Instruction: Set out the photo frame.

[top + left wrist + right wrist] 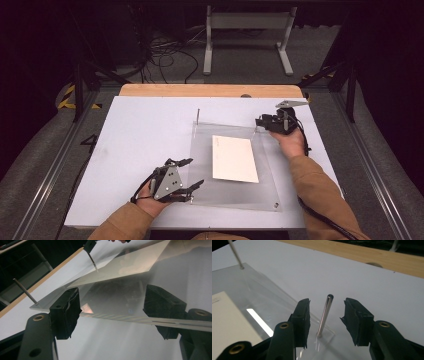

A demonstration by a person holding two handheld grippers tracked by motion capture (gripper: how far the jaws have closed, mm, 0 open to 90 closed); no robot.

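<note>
A clear acrylic plate [201, 150] lies on the white table with a white sheet of paper [234, 158] on top of it. Thin metal pins stand at its two far corners, one at the far left [198, 116]. My right gripper [259, 121] is at the far right corner. In the right gripper view it [325, 320] is open, with the upright pin [325, 313] between its pads and touching neither. My left gripper [190, 173] is at the plate's near left edge. Its jaws [112, 307] stand wide apart, with the plate's edge [120, 317] running across between them.
The white tabletop [140, 135] has bare room left of the plate. A wooden strip [210, 90] runs along its far edge, with a round hole [373, 265] in it. Beyond the table, a white stand [247, 35] and loose cables [165, 55] are on the floor.
</note>
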